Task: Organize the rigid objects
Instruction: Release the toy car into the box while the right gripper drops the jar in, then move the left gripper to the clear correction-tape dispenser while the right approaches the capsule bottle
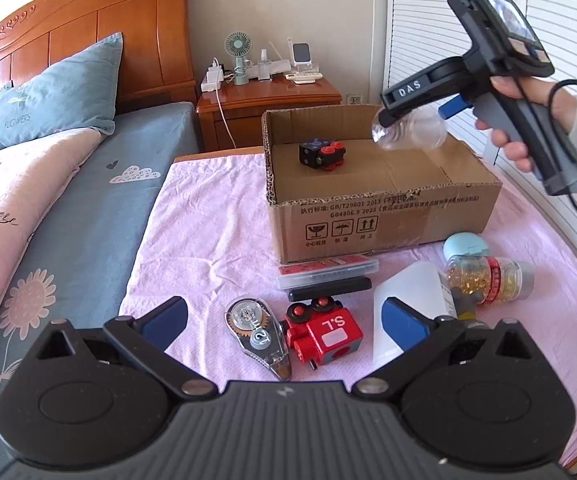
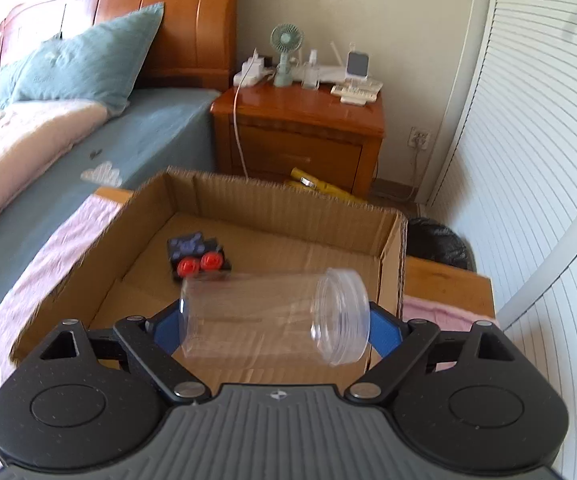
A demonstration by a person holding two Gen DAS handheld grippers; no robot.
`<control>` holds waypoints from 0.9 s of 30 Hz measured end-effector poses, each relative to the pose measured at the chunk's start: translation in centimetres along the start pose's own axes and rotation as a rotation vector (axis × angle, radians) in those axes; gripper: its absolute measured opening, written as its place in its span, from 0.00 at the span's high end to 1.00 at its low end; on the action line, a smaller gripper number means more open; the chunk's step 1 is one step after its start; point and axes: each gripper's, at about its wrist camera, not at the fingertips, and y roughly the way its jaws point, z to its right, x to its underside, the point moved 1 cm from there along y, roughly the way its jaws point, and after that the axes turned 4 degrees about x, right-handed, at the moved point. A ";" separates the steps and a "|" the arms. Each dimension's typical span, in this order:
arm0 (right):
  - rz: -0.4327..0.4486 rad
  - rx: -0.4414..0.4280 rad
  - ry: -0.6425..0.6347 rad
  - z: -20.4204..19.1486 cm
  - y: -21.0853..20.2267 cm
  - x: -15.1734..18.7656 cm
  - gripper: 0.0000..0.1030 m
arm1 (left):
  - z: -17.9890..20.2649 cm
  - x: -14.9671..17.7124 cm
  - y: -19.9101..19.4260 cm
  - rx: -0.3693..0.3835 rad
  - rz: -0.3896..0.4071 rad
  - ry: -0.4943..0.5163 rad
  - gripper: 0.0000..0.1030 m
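An open cardboard box point(image 1: 388, 200) point(image 2: 392, 264) stands on the pink cloth, with a black toy with red wheels point(image 1: 322, 154) point(image 2: 198, 258) inside. My right gripper point(image 1: 416, 118) point(image 2: 274, 324) hovers over the box with its jaws wide. A clear plastic jar point(image 1: 408, 132) point(image 2: 272, 316) lies sideways and blurred between the blue pads, which do not seem to press on it. My left gripper point(image 1: 284, 320) is open and holds nothing, low over a red toy train point(image 1: 324, 334) and a correction tape dispenser point(image 1: 258, 332).
In front of the box lie a red flat case point(image 1: 328, 270), a white bottle point(image 1: 412, 300), a bottle of golden capsules point(image 1: 488, 278) and a pale blue round thing point(image 1: 466, 246). A bed is on the left, with a wooden nightstand point(image 2: 300, 128) behind the box.
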 end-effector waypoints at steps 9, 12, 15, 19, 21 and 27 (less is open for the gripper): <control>0.008 -0.039 0.039 0.9 -3.3 1.2 0.00 | 0.3 0.4 -0.5 0.040 -0.011 -0.022 0.01; 0.000 -0.031 0.024 0.6 -5.0 2.5 0.00 | 0.4 0.6 -1.0 0.058 -0.016 -0.036 0.01; 0.000 -0.012 0.005 0.0 -6.8 4.1 0.00 | 0.7 0.8 -1.5 0.081 -0.024 -0.045 0.01; -0.013 -0.030 0.021 -0.3 -8.9 6.6 0.00 | 1.3 1.4 -2.3 0.081 -0.018 -0.002 0.01; -0.021 -0.030 0.040 -0.4 -9.7 8.0 0.00 | 1.5 1.8 -2.7 0.072 -0.014 0.032 0.01; -0.026 -0.023 0.076 -0.5 -11.8 12.3 0.00 | 0.6 3.2 -2.2 0.078 -0.038 0.079 0.01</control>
